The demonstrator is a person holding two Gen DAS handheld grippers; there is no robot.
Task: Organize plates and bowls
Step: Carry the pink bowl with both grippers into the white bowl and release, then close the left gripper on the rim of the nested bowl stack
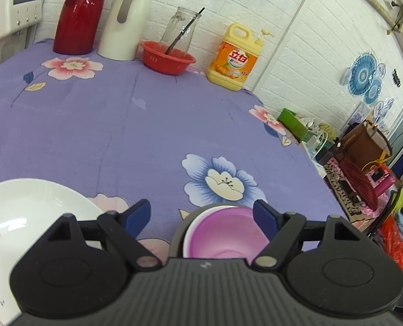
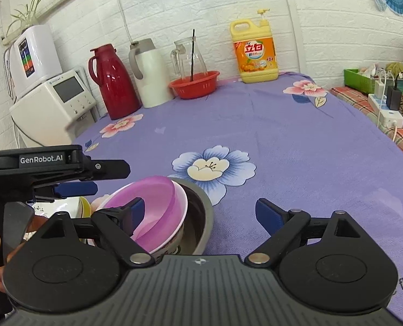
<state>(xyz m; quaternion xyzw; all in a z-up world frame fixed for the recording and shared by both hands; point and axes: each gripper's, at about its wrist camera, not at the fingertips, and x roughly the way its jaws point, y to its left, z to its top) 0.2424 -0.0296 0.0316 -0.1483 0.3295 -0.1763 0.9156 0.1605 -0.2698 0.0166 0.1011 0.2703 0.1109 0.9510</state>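
A pink bowl (image 1: 225, 233) (image 2: 152, 198) rests tilted in a white patterned bowl (image 2: 171, 247), which sits inside a grey steel bowl (image 2: 201, 214) (image 1: 177, 233) on the purple flowered cloth. My left gripper (image 1: 202, 216) is open; its right finger is close to the pink bowl's rim and its left finger stands well clear. A white plate (image 1: 25, 217) lies to its left. My right gripper (image 2: 201, 213) is wide open, with its left finger over the pink bowl and its right finger out past the steel bowl. Nothing is gripped. The left gripper's blue finger (image 2: 76, 188) shows at the left, over a yellow bowl rim (image 2: 85, 206).
Along the back wall stand a red thermos (image 2: 114, 81), a white jug (image 2: 149, 73), a glass pitcher in a red basket (image 2: 194, 82) and a yellow detergent bottle (image 2: 254, 51). White appliances (image 2: 52, 103) stand at the left. A power strip (image 2: 386, 114) and clutter lie past the table's right edge.
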